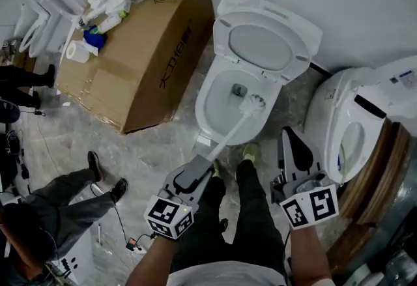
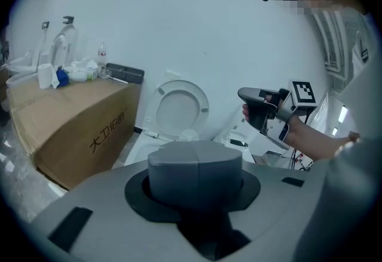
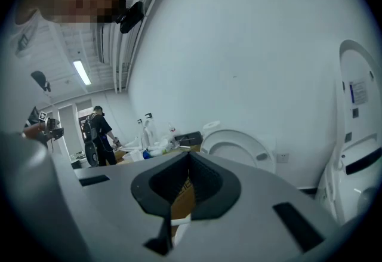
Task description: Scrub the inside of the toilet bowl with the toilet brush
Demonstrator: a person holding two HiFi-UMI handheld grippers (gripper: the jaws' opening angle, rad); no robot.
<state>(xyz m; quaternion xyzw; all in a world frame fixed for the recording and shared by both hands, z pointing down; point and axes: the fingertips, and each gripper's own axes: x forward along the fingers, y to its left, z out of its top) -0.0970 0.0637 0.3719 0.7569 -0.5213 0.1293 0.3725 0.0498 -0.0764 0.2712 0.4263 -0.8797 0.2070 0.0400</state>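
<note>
Head view: left gripper (image 1: 203, 166) is clamped on the toilet brush (image 1: 231, 135) handle, with the white bristle head out ahead of its tips, down inside the toilet bowl (image 1: 210, 99). In the left gripper view the closed grey jaw block fills the middle, so the handle is hidden behind it and the bowl interior is mostly cut off. Right gripper (image 3: 190, 174) has its jaws pressed together on nothing and sits just right of the brush arm; its own view misses the bowl and shows only the raised lid (image 3: 236, 144) beyond its tips.
</note>
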